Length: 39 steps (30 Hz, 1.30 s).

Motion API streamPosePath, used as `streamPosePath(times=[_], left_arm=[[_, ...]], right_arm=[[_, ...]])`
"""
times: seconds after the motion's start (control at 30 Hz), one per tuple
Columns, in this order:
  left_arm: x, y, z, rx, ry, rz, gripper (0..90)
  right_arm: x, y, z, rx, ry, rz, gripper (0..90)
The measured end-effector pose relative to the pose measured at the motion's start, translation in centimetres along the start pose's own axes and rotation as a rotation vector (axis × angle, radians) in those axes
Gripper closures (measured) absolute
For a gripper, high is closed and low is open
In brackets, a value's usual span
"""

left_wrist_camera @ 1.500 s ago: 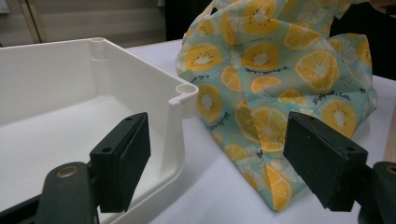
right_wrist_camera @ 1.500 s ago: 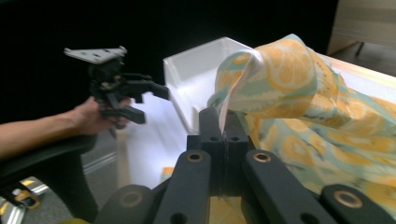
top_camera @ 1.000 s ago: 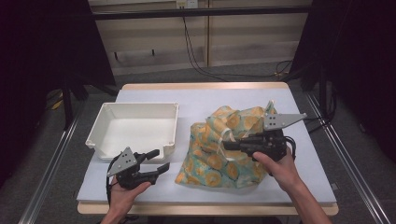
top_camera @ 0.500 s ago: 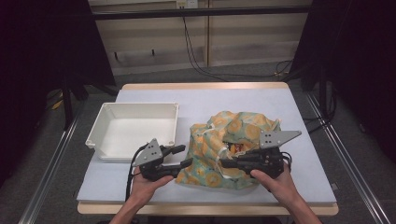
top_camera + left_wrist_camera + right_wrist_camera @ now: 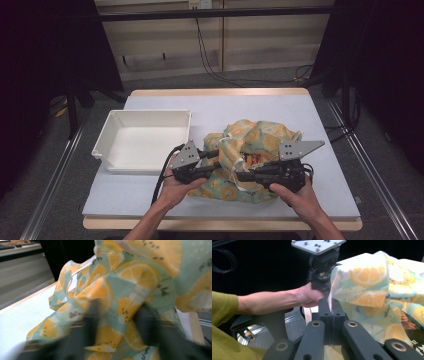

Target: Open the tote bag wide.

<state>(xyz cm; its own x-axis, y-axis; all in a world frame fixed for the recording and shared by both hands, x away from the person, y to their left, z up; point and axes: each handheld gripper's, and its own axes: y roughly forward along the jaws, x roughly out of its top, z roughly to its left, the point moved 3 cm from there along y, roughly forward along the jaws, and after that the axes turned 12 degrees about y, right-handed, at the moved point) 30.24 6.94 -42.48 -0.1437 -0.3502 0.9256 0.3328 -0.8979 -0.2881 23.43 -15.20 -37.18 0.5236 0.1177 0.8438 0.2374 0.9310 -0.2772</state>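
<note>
On the table, right gripper point(image 5: 331, 312) jaws clench soft citrus-print cloth point(image 5: 260, 145); left gripper point(image 5: 117, 322) jaws gape.

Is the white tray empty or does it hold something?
Empty. In the high view the tray shows only its bare white floor; the cloth lies bunched on the table beside it, outside the rim.

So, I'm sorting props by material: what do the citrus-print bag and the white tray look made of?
The bag looks like soft matte woven fabric; it crumples and drapes in loose folds. The tray seems rigid moulded plastic, smooth with a slight sheen and rolled rim, though that's a guess.
</note>
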Motion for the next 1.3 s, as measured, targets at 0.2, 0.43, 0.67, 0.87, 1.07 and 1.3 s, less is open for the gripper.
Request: streamPosePath(times=[0.2,0.43,0.67,0.87,1.07,1.3], left_arm=[[0.1,-2.0,-0.5,-0.054,-0.049,0.007,90.0],[-2.4,-4.2,-1.5,-0.091,-0.078,0.064,90.0],[-4.9,-4.6,-2.0,-0.101,-0.122,0.093,90.0],[-6.3,-3.8,-2.7,-0.107,-0.107,0.161,90.0],[-7.4,-3.0,-2.5,-0.122,-0.113,0.207,90.0],[-7.6,-3.2,-2.2,-0.122,-0.123,0.209,90.0]], right_arm=[[-1.0,-1.0,-0.6,-0.028,0.026,0.009,89.7],[-4.5,-1.1,-1.4,-0.047,0.055,0.033,83.2],[-6.7,-1.3,-2.3,-0.056,0.101,0.015,78.7],[-8.6,-2.4,-4.2,-0.17,0.12,0.034,90.0],[-9.9,-2.7,-5.7,-0.231,0.162,0.057,90.0],[-10.2,-3.4,-6.4,-0.264,0.172,0.045,83.3]])
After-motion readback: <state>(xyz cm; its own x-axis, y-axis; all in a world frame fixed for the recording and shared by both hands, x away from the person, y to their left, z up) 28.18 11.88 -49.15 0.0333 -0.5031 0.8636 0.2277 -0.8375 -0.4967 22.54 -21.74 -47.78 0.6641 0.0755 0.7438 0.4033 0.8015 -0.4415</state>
